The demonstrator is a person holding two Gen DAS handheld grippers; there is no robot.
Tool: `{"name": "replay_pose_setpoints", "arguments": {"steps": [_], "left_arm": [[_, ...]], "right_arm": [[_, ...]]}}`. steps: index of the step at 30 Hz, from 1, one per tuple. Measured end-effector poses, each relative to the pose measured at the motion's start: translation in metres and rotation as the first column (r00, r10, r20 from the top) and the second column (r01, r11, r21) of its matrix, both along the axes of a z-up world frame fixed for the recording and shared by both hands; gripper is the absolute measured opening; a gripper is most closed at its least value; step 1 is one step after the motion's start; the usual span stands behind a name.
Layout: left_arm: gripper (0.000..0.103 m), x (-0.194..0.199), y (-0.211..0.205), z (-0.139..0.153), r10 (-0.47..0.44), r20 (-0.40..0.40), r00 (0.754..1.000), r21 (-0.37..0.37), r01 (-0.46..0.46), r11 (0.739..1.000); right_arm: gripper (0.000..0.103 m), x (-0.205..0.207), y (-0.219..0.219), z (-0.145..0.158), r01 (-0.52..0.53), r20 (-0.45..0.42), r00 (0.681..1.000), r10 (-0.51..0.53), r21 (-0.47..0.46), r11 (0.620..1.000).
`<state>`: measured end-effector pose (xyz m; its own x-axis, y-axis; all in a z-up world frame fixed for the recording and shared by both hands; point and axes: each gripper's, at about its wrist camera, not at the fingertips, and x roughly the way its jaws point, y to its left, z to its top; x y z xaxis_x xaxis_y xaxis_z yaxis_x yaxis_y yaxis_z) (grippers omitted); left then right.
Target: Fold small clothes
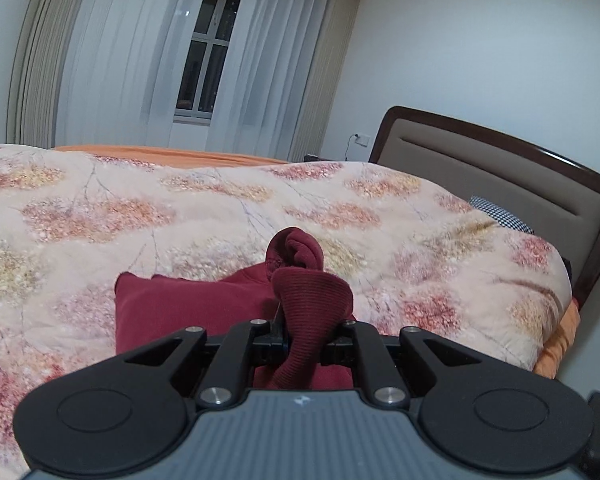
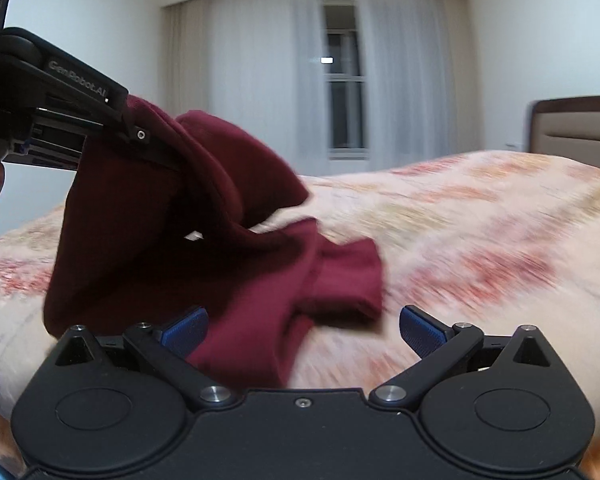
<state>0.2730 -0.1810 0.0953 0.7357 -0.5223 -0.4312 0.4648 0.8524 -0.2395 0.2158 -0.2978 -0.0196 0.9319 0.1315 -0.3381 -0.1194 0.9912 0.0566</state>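
A small maroon garment (image 1: 188, 312) lies partly on the floral quilt (image 1: 100, 216). My left gripper (image 1: 300, 344) is shut on its ribbed edge (image 1: 312, 300), which bunches up between the jaws. In the right wrist view the left gripper (image 2: 168, 160) enters from the upper left and lifts one side of the maroon garment (image 2: 148, 240) off the quilt (image 2: 480, 248); a short sleeve (image 2: 348, 280) still rests on the bed. My right gripper (image 2: 304, 332) is open just above the garment's near edge, and its blue pads (image 2: 424, 332) press on nothing.
The bed has a dark wooden headboard (image 1: 500, 168) at the right, with a checked pillow (image 1: 500, 214) below it. An orange sheet (image 1: 172, 156) shows at the far edge. Sheer curtains (image 1: 140, 60) and a window (image 1: 208, 52) stand behind.
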Motion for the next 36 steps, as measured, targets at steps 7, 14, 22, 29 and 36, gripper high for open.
{"name": "replay_pose_setpoints", "arguments": {"steps": [7,14,22,29,36], "left_arm": [[0.011,0.003,0.01,0.007,0.019,0.013,1.0,-0.007,-0.019,1.0],[0.011,0.003,0.015,0.005,0.018,0.009,1.0,-0.025,-0.018,1.0],[0.011,0.0,0.016,-0.001,0.022,-0.003,1.0,-0.044,-0.022,0.999],[0.011,-0.003,0.016,0.0,0.039,-0.002,0.999,-0.043,-0.039,0.998],[0.011,-0.013,-0.002,-0.008,-0.003,0.018,1.0,0.029,0.003,1.0]], "right_arm": [[0.073,0.087,0.002,0.016,-0.186,-0.07,0.98,0.185,-0.014,0.982],[0.056,0.116,-0.041,0.013,-0.164,-0.169,0.963,0.209,0.247,0.955],[0.057,0.141,-0.08,0.004,-0.087,-0.214,0.935,0.282,0.634,0.768],[0.017,0.186,-0.054,-0.002,-0.014,-0.332,0.906,0.262,0.596,0.803],[0.005,0.185,-0.075,0.031,-0.063,-0.158,0.973,0.17,0.525,0.849]]}}
